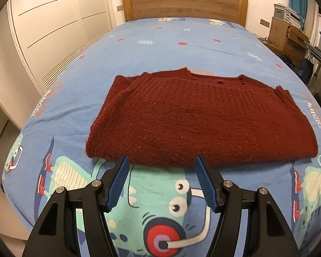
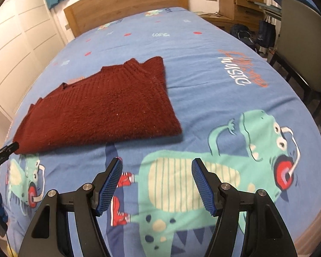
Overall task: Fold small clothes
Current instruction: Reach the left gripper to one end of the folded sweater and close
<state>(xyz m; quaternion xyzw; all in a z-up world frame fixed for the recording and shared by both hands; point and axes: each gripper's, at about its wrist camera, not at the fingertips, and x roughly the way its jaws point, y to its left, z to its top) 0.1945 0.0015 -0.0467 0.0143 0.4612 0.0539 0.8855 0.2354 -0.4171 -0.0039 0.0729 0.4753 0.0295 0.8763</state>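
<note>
Left gripper [image 1: 160,160] hovering low, fingers spread wide, empty, tips just at near folded edge of maroon sweater [image 1: 171,115]. Right gripper [image 2: 156,162] hanging over bed [image 2: 214,68], fingers wide, empty, sweater lying ahead-left. Judgement: pinching both layers at near corners, lifting evenly, is keeping next fold square. Headboard [image 1: 182,2] sitting beyond.

sweater [image 1: 173,115] | dark red knit | folded flat | on bed sheet [image 1: 160,42]
</note>
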